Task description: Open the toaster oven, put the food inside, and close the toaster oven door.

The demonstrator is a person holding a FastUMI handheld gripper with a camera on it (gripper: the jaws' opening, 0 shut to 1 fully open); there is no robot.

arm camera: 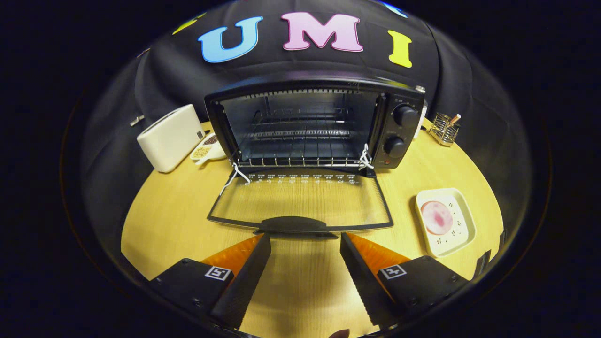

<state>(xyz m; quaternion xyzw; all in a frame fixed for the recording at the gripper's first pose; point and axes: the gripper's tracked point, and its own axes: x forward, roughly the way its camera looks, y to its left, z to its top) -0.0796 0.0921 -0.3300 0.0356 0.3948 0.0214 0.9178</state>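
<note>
Toaster oven (310, 122) door (300, 202) down just ahead; my claw (305, 244) spread, empty; next: swing right to food (436, 217) on plate (462, 232), grip it

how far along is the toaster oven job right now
Done: the toaster oven is open, its glass door folded down flat on the table. In hand: nothing; the tongs are open and empty, just short of the door handle. Left: the pink food slice lies on its square plate beside the door; it must go on the rack, then the door closed.
</note>
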